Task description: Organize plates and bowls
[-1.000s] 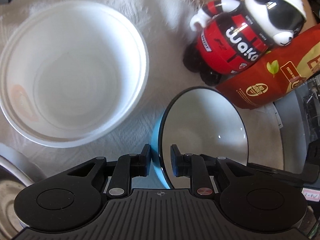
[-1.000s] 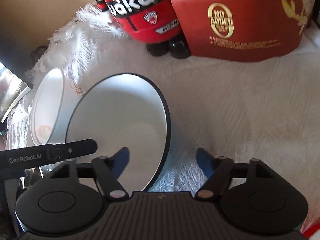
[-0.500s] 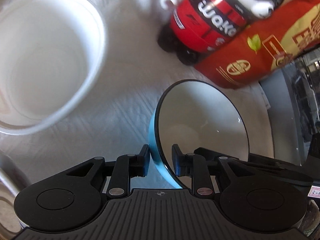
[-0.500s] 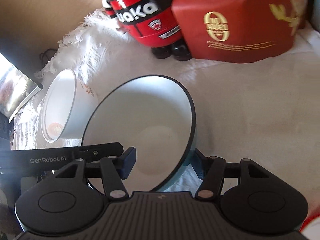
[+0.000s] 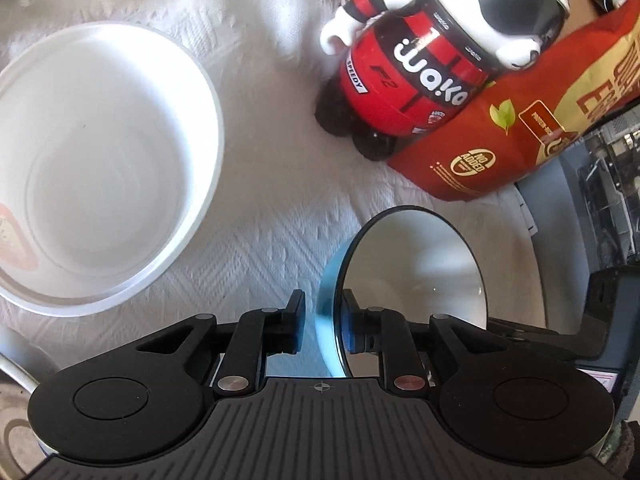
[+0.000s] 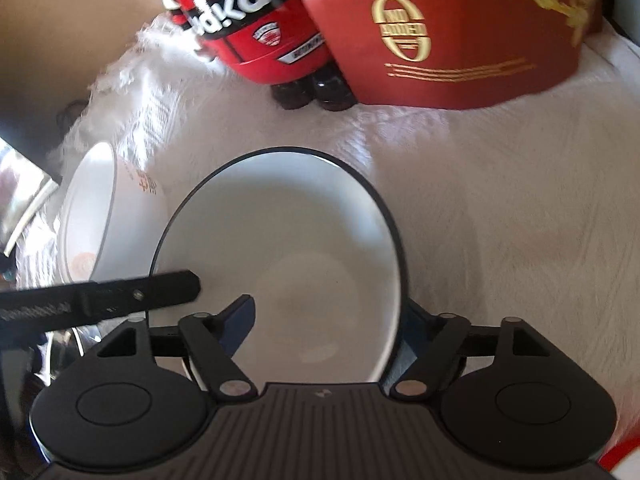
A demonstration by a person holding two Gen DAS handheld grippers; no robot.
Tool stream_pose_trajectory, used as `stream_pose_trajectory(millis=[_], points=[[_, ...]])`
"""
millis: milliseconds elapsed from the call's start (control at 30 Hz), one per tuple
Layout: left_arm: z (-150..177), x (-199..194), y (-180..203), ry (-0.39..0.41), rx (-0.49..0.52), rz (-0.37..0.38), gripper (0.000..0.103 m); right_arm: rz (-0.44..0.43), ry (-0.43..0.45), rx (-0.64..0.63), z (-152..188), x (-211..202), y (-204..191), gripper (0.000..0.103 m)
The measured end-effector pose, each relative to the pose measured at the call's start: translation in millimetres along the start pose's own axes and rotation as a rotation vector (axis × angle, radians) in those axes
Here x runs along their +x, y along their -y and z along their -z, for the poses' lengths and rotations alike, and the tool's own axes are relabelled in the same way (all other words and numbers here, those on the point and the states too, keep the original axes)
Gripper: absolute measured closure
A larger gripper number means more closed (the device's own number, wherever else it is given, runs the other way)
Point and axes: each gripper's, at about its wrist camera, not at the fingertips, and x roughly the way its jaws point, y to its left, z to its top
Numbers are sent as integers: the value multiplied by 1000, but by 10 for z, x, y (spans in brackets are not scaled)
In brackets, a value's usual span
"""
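The bowl was sky blue outside, pale grey inside, with a dark rim. Left of it, a tub was plain white. The cloth was white, herringbone-woven; the bag red with gold print.

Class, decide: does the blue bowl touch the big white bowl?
Apart. In the left wrist view, bare white cloth separates the blue bowl from the white bowl.
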Motion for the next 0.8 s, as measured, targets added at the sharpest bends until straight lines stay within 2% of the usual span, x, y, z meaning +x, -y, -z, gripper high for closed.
stream_pose_trajectory(millis=[67,133,300,400,467,533,600,633,667,800], points=[[-2,1,5,1,5,-3,81,-1,-19,-22,-20,29,-46,12],[-3,12,4,0,1,-4,81,-5,-31,-39,-22,55,-82,9],[-22,96,16,-18,0,-23,77,-42,-40,-32,-33,38,-22,9],[-36,186,54,-30,12,-50,77,-31,-37,-29,-39,16,-4,18],[-44,259,86,-38,26,-66,80,-7,-27,-51,-37,-6,-16,33],[-50,324,120,-48,40,-76,83,-3,-21,-55,-40,-23,0,39],[-54,391,149,-61,49,-70,84,-14,-23,-55,-41,-29,28,39],[-55,411,159,-66,50,-69,81,-22,-22,-52,-42,-36,42,39],[-52,425,178,-62,59,-81,84,-32,-21,-48,-39,-41,52,39],[-41,425,228,-60,75,-104,82,-64,-13,-23,-24,-63,89,39]])
